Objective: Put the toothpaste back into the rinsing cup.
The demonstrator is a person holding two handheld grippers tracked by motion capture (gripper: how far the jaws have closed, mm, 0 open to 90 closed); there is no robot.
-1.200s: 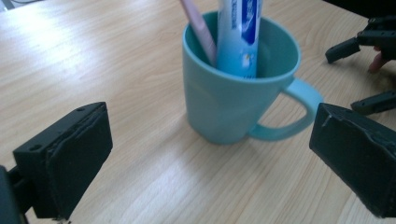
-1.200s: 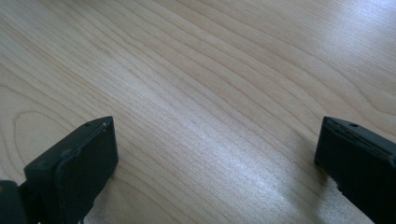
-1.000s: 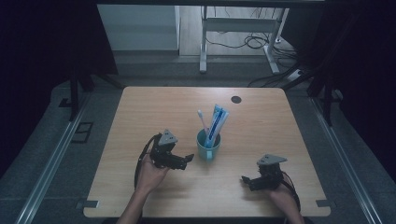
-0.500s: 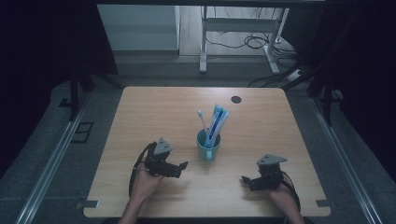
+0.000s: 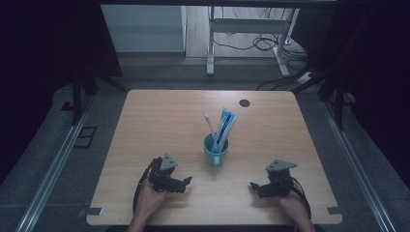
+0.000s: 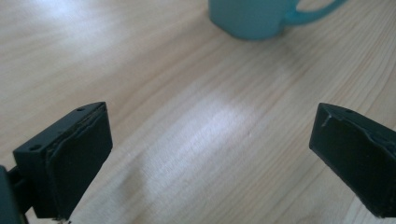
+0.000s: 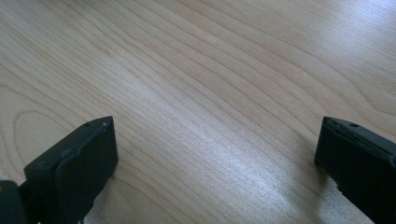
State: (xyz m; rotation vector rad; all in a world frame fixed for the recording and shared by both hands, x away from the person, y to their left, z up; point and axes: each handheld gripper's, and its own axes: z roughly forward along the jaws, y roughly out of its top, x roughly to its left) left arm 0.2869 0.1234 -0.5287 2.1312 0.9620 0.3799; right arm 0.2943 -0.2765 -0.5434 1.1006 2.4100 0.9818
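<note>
both grippers rest near the table's front edge, left gripper and right gripper spread and empty; the mug at mid-table already holds toothbrush and toothpaste, so the work looks finished

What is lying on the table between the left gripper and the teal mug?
Nothing: between the left gripper and the teal mug there is bare wooden table. The high view and the left gripper view both show this.
</note>
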